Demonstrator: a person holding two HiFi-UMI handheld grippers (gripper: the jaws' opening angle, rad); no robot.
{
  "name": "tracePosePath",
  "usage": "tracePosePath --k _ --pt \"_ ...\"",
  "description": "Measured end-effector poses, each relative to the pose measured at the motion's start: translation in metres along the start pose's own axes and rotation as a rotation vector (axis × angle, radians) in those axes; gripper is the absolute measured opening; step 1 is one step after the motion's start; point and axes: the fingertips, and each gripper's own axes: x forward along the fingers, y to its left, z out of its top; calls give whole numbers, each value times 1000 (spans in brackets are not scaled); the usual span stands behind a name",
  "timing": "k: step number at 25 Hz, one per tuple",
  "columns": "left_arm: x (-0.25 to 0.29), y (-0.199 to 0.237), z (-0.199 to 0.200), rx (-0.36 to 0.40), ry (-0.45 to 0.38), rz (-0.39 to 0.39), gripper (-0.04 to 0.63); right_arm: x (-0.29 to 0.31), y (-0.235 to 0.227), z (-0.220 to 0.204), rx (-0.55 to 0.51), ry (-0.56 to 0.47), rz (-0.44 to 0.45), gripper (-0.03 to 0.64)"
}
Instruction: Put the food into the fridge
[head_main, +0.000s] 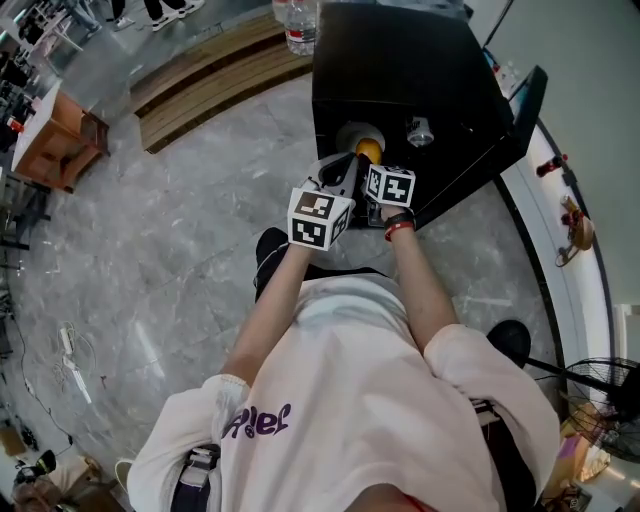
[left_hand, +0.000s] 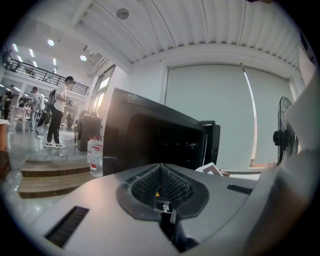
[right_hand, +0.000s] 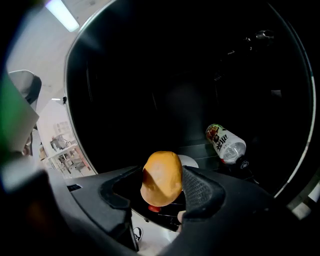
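Observation:
A black fridge (head_main: 400, 70) stands ahead with its door (head_main: 525, 100) swung open to the right. My right gripper (right_hand: 161, 186) is shut on an orange, egg-shaped piece of food (right_hand: 161, 183), held at the mouth of the dark fridge interior; the head view shows that food (head_main: 368, 150) at the opening. On a shelf inside lie a white plate (right_hand: 189, 161) and a bottle on its side (right_hand: 226, 143). My left gripper (left_hand: 160, 186) is shut with nothing between its meshed pads and points past the fridge (left_hand: 150, 135). Both marker cubes sit close together in the head view.
A water bottle (left_hand: 95, 156) stands on wooden steps (left_hand: 45, 175) left of the fridge. People stand far off at the left. A white counter (head_main: 570, 250) curves along the right, with a fan (head_main: 605, 390) near it. Grey marble floor (head_main: 150, 260) spreads to the left.

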Motion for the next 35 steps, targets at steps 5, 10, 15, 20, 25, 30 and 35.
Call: tracePosePath --k 5,10,15,20,25,30,35 --pt "2 5 -5 -12 -4 -7 17 21 1 -1 -15 9 -3 265" --pt "6 11 -7 -21 -12 -9 17 46 -1 -4 -39 15 10 264" --pt "7 15 -8 -23 -21 -6 17 59 -6 -2 -62 21 -1 264" --pt "5 20 -9 -26 -21 1 18 74 -11 0 -86 37 -15 265" --pt "3 24 -8 -29 -24 6 17 89 -17 -1 -94 57 -31 265" --pt "0 29 -11 -34 -19 19 18 103 -18 3 -110 67 -33 265" --pt "-7 39 -16 -56 -19 38 18 113 -15 8 -119 64 -28 265"
